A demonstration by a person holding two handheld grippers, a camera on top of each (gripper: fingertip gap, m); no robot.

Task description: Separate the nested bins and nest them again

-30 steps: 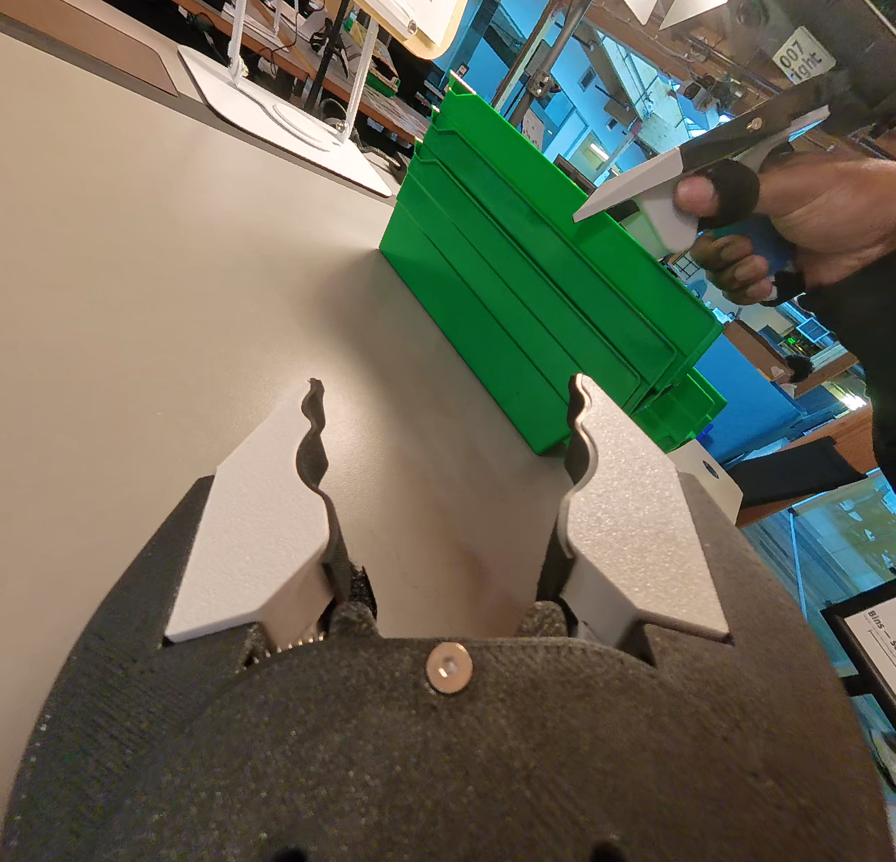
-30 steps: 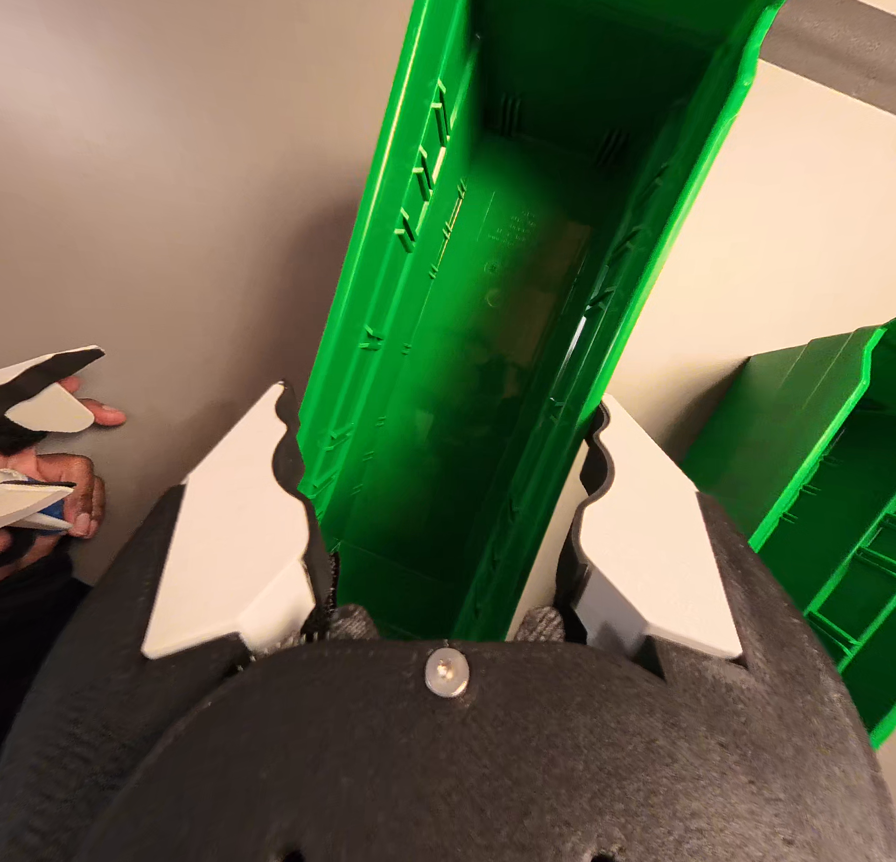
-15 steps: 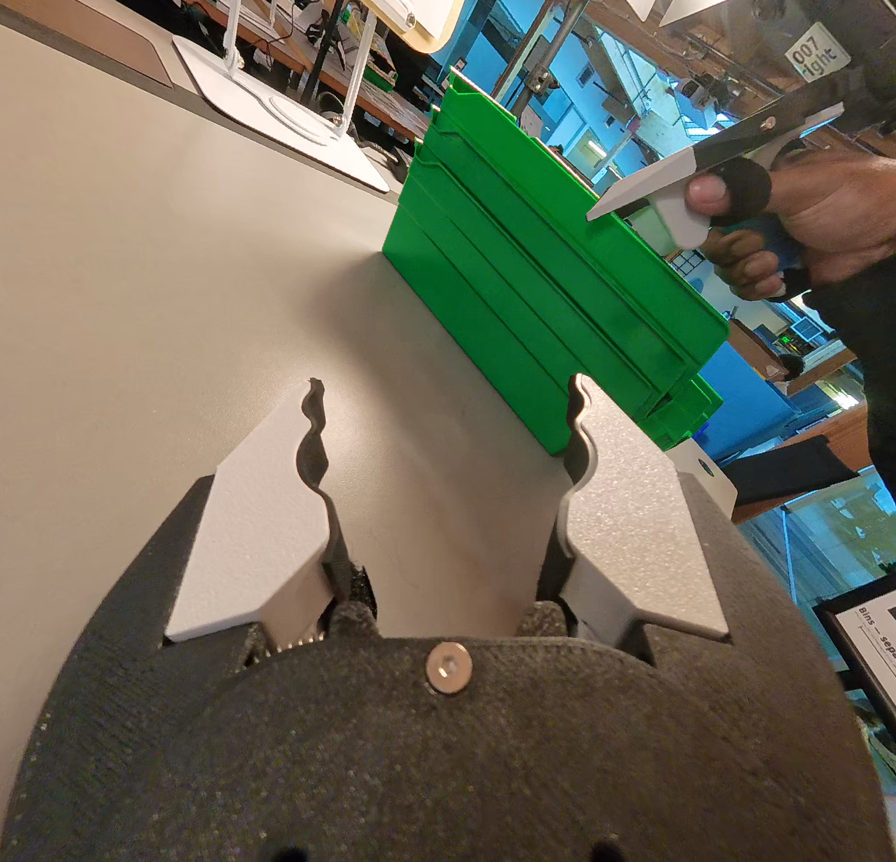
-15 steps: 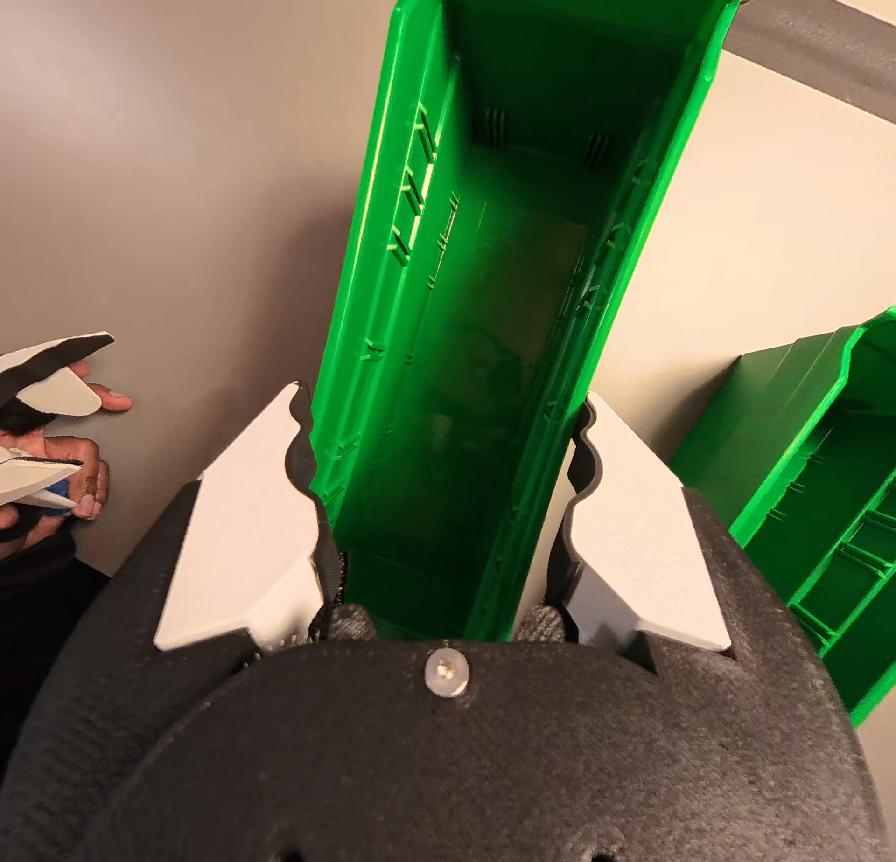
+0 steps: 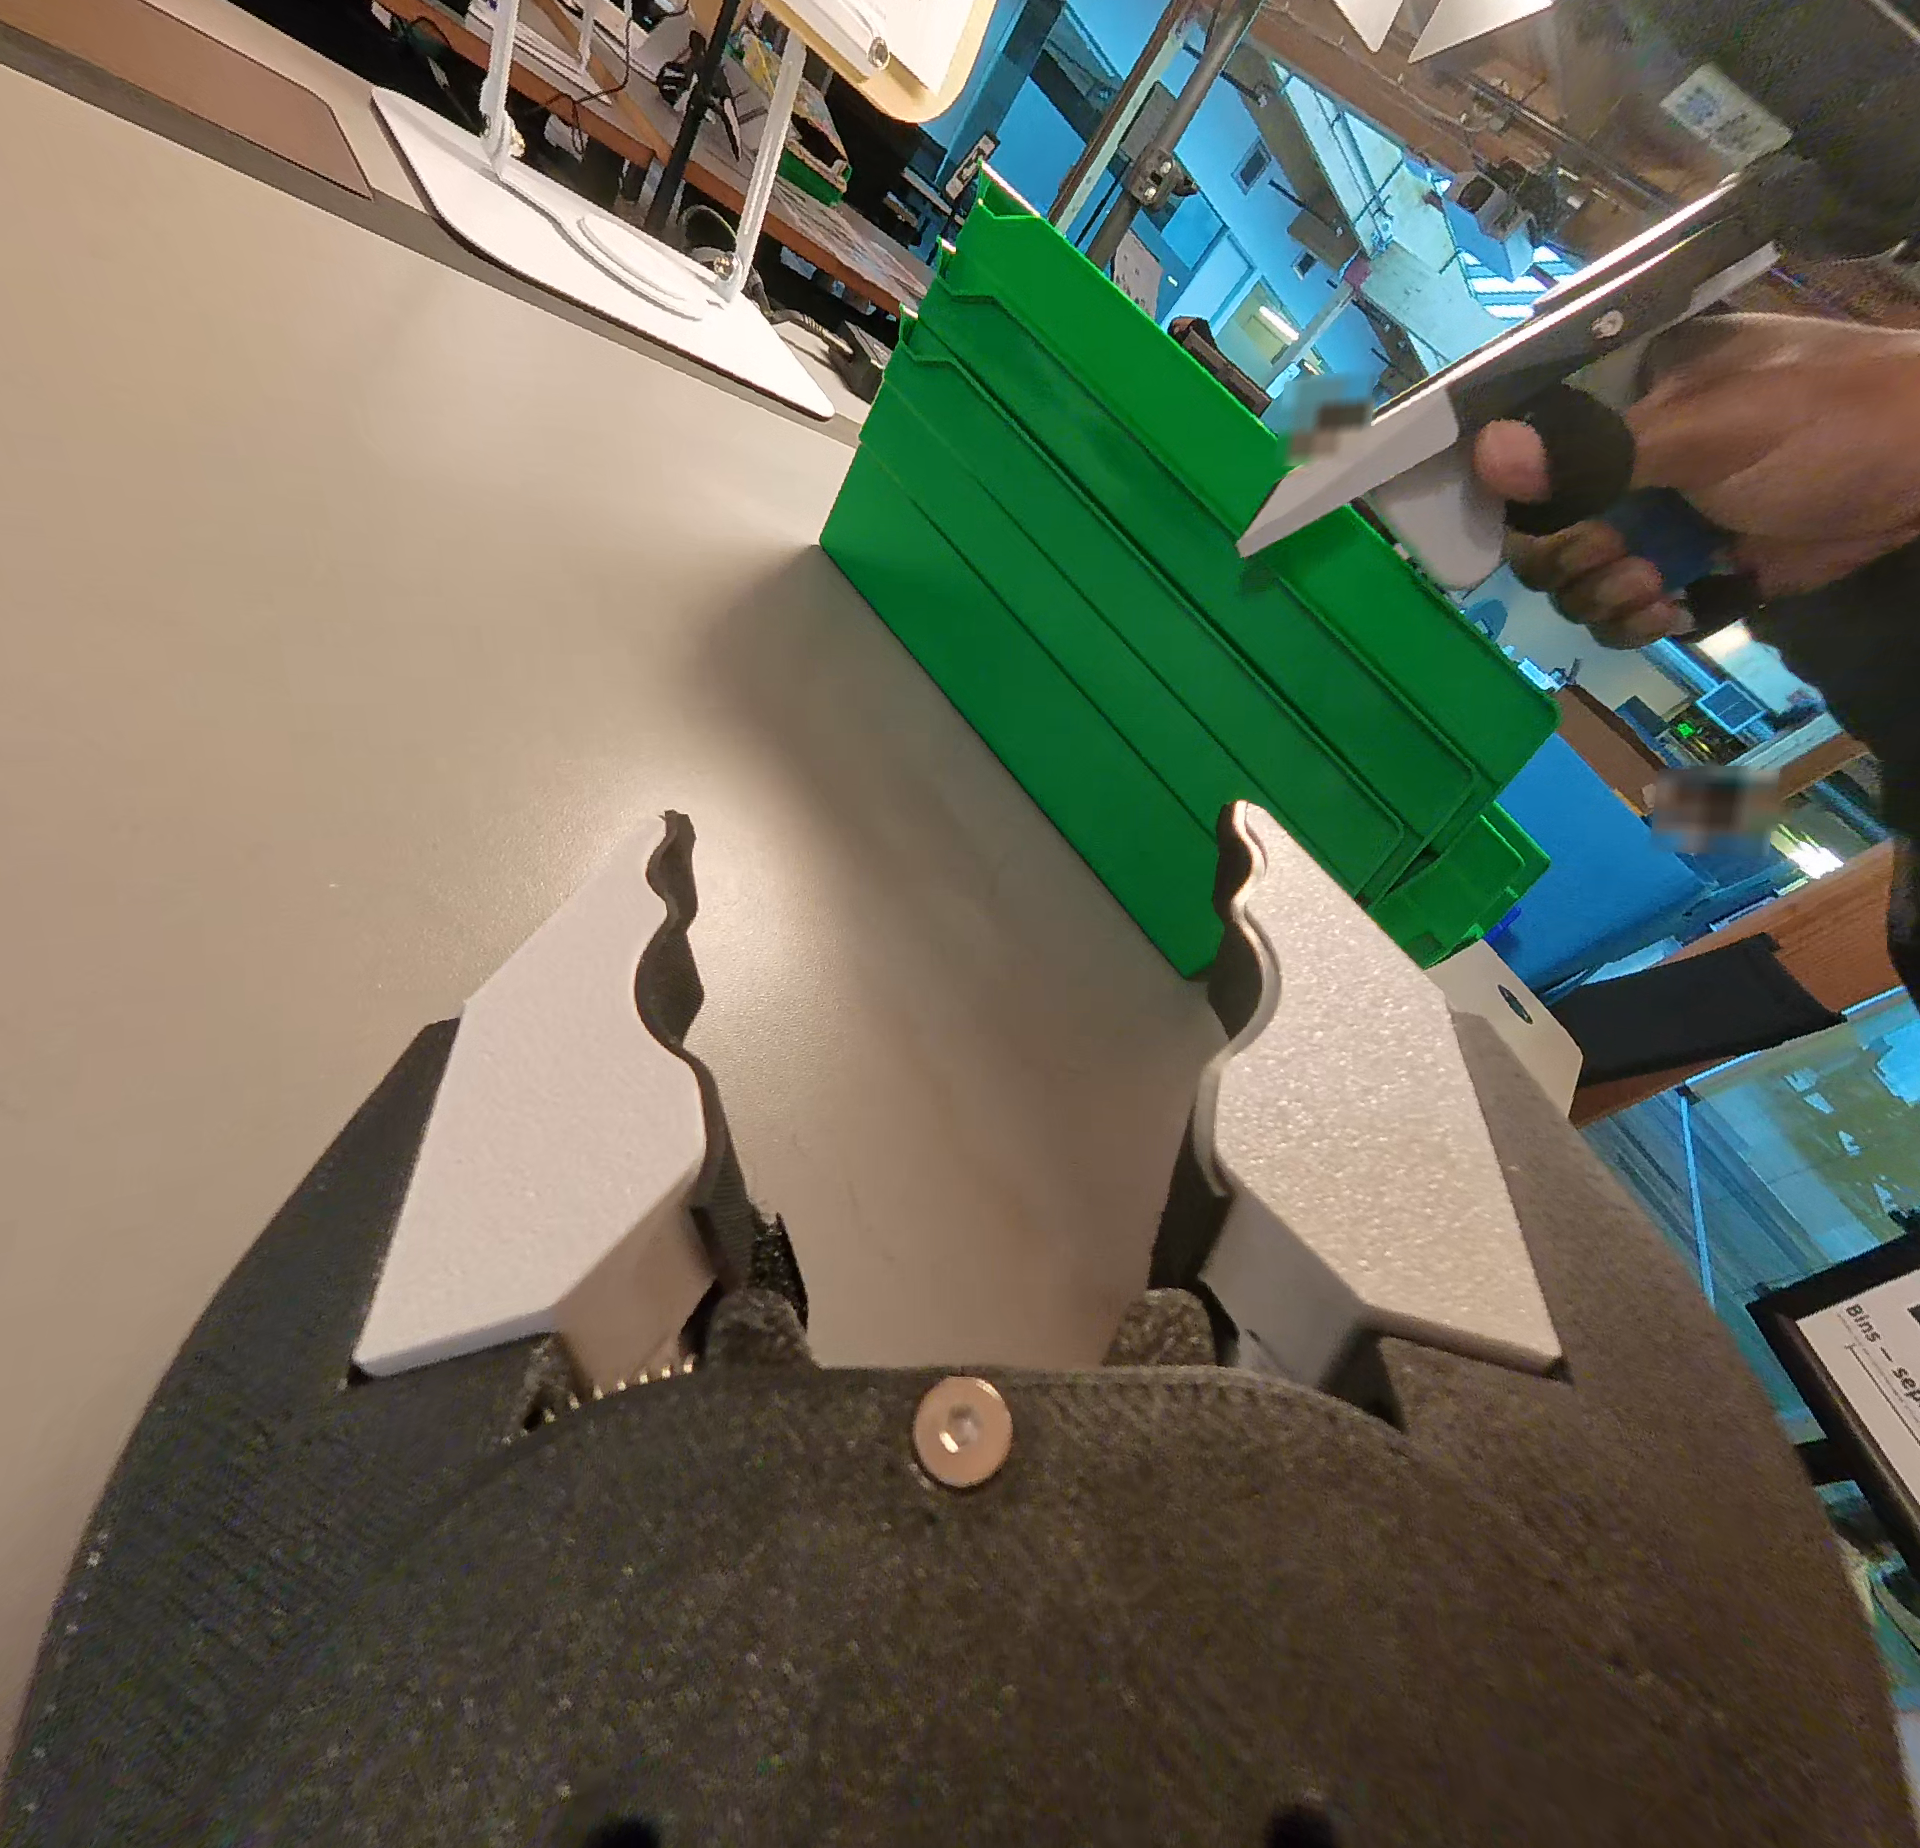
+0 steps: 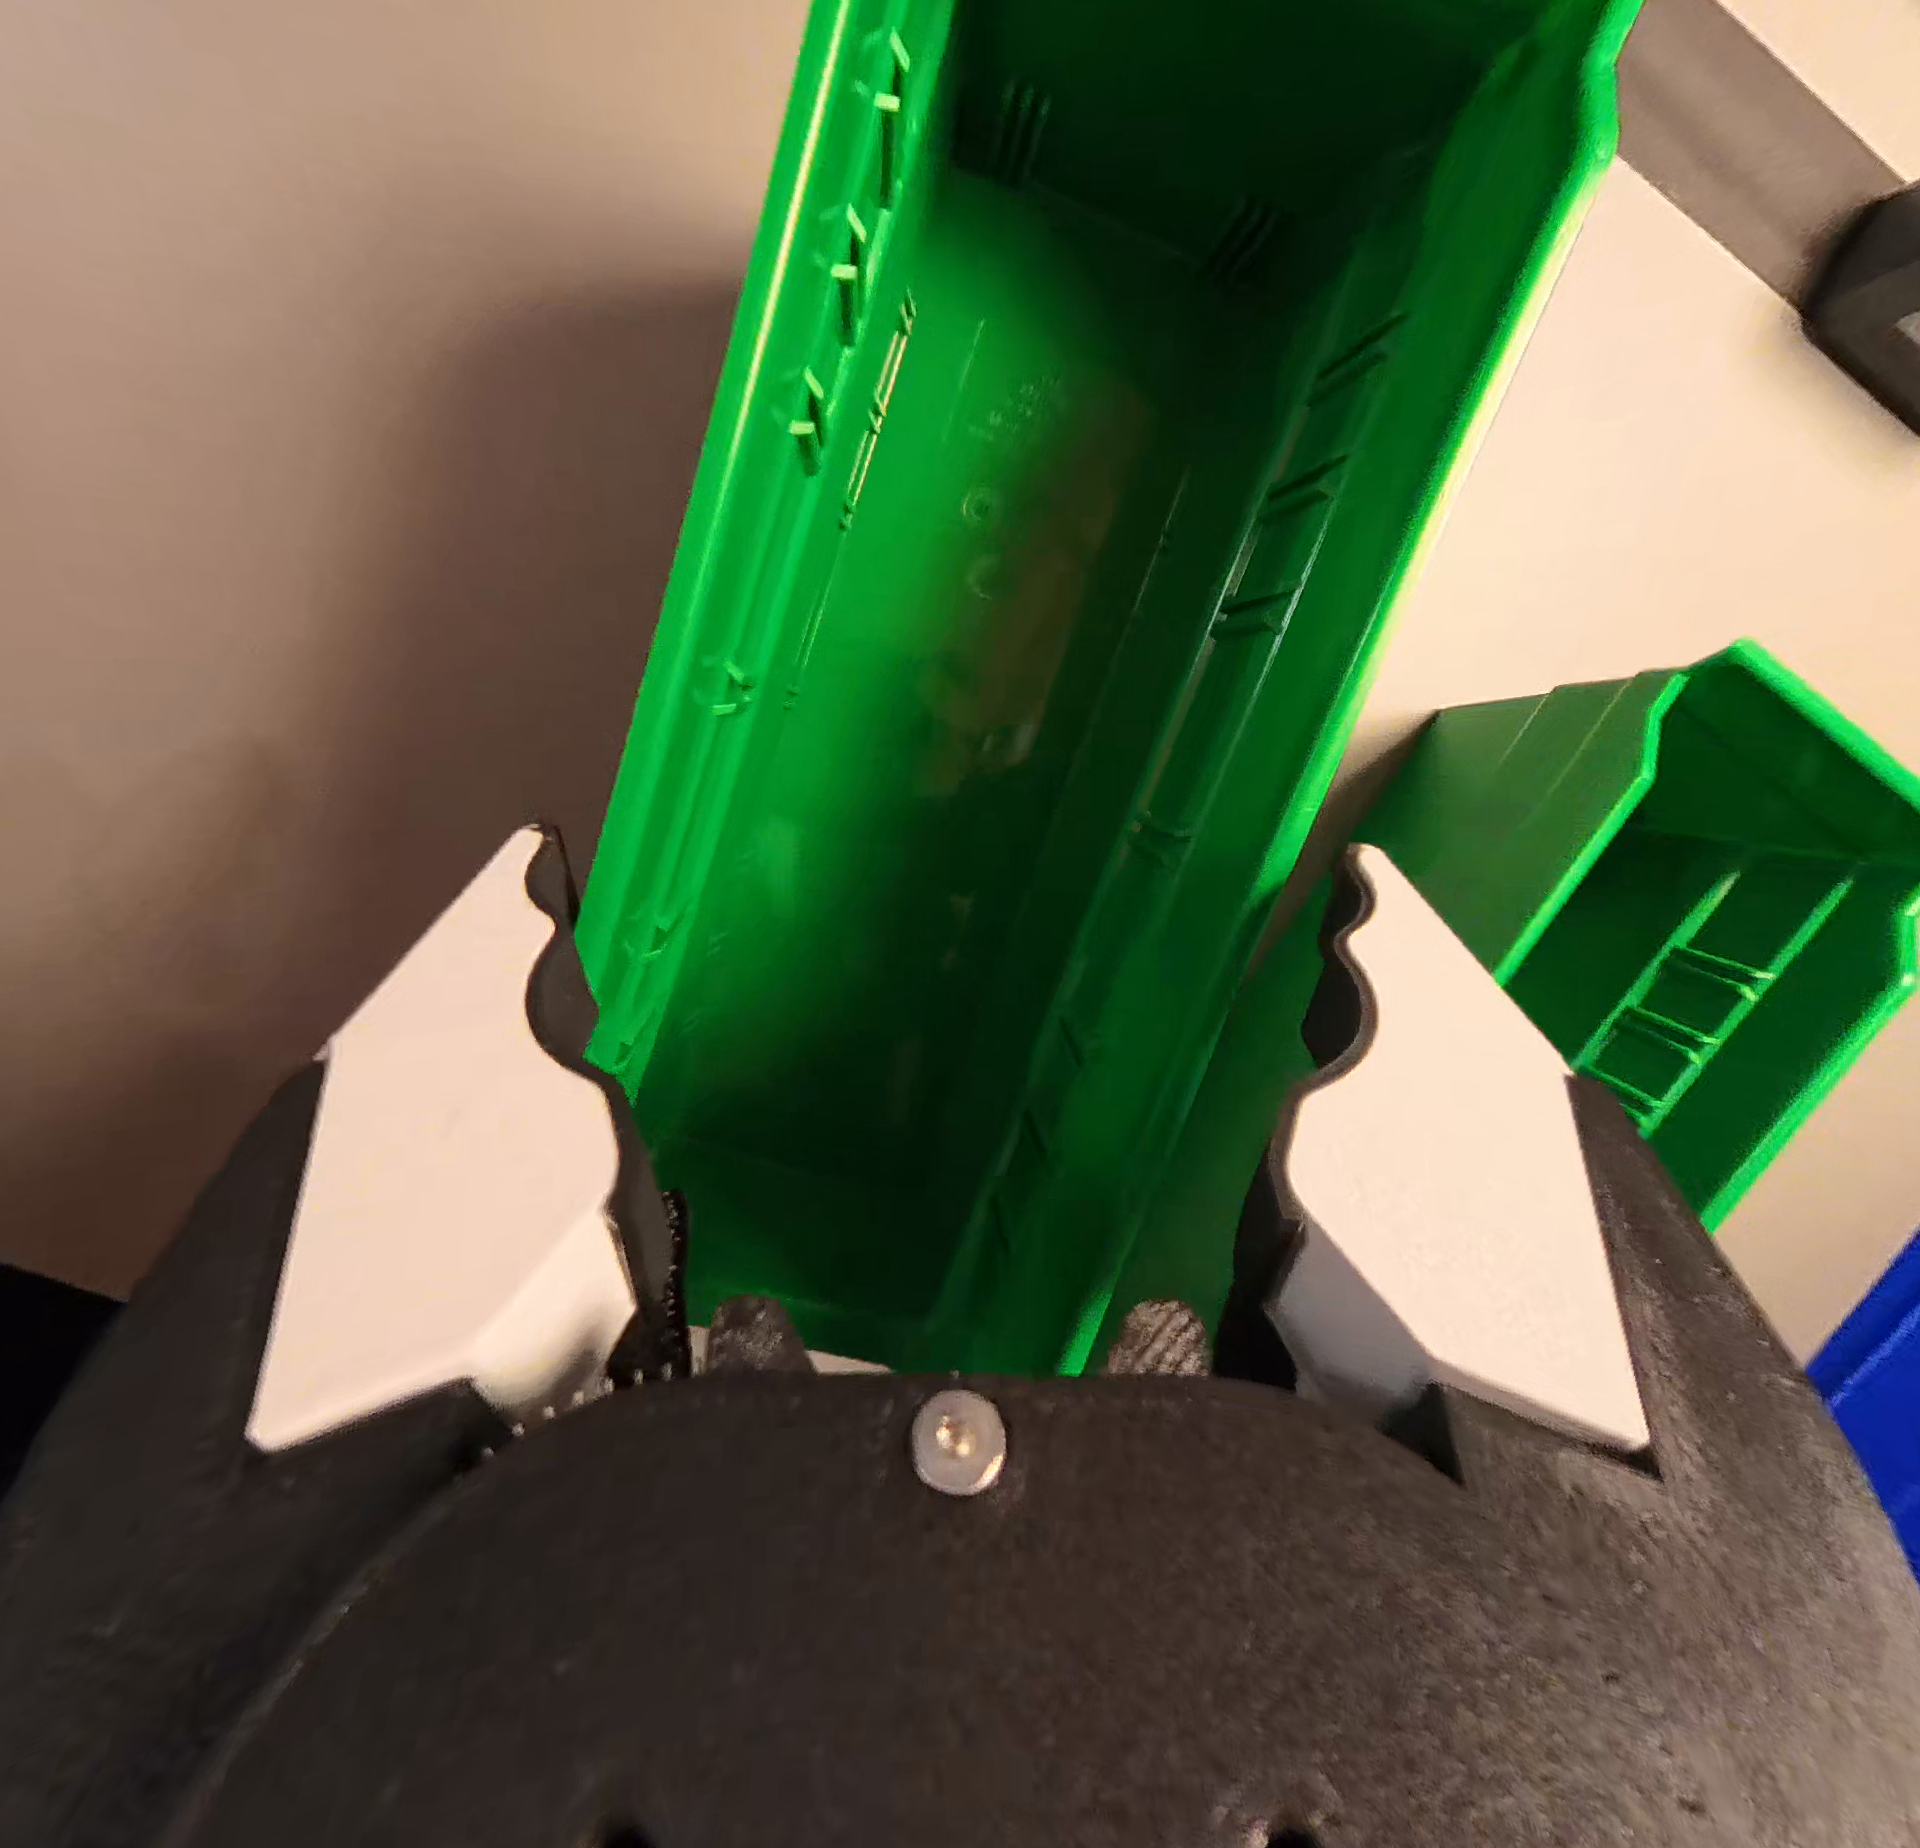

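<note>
Two handheld grippers are seen over a pale grey worktop. From the left wrist view, a stack of green bins is seen nested together, standing on the worktop ahead and to the right. At least three layered walls are counted in it, with the uppermost bin raised a little above the others. A second green bin is seen apart from the stack, to its right, in the right wrist view.

The right gripper is held over the near end of the top bin, looking down into its empty interior. Its fingers are spread wide on either side of the bin. The left finger lies against or just beside the outer wall, while a clear gap is seen between the right finger and the other wall, so the bin is judged released, not gripped.

The left gripper is held low over the worktop, near the foot of the stack, its fingers apart with nothing between them.

As a judgement: the task is well along. Most bins are nested, the top one seems just placed, and the loose bin remains to be added.
</note>
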